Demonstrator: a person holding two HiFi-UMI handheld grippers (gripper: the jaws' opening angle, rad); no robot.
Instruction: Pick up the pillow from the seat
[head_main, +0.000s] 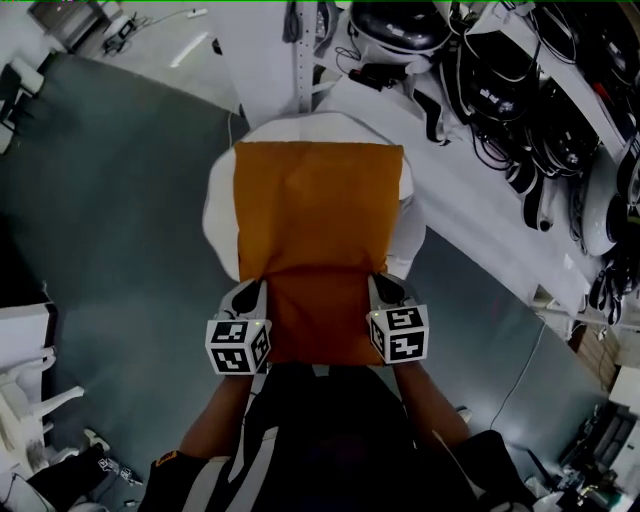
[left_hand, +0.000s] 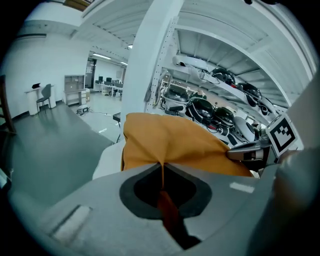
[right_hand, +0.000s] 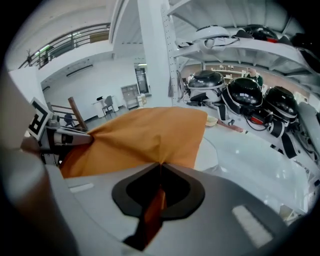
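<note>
Left gripper (head_main: 248, 295) and right gripper (head_main: 385, 288): jaws clenched on puckered orange fabric at the two side edges of the pillow (head_main: 318, 215). It is judged light, soft and floppy, with sag expected between the grips, so wide edge pinches suit it. The cover is matte and rectangular. The far part is spread over the rounded white seat (head_main: 216, 215); contact cannot be told.

— How did the arms lie?
— The left arm (head_main: 214, 418) and right arm (head_main: 431, 398) reached forward, side by side.
— And the jaws?
— The left gripper (head_main: 250, 290) and right gripper (head_main: 385, 286) each pinched the pillow (head_main: 318, 215).
</note>
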